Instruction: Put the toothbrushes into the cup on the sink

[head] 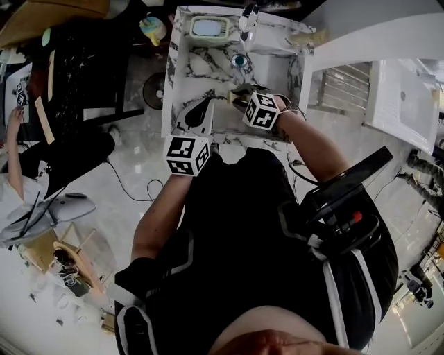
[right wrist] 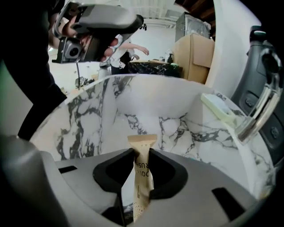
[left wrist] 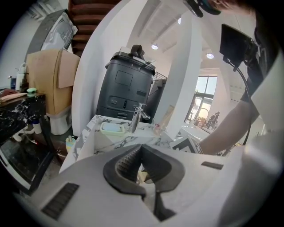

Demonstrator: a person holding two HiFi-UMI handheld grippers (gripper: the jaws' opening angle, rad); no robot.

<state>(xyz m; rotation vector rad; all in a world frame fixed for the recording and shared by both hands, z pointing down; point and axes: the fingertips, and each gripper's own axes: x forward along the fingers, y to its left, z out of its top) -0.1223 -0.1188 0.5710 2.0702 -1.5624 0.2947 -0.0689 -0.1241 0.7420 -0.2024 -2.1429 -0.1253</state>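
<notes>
Marble sink (head: 173,69) beneath a standing person. Over its basin the right gripper (right wrist: 142,153) pinches a paper-wrapped toothbrush (right wrist: 143,141); the left gripper (left wrist: 142,148) is closed, empty. Best to keep the pinch firm, then lower it end-first into the back-rim cup (left wrist: 156,128).

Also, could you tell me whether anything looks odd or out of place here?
Only mildly: the tan paper toothbrush packet gripped in the right tool is still wrapped. Nothing on the white marble sink looks spilled or damaged.

Soap dish (head: 208,28) lies left of faucet (head: 248,21) on sink (head: 171,76).
</notes>
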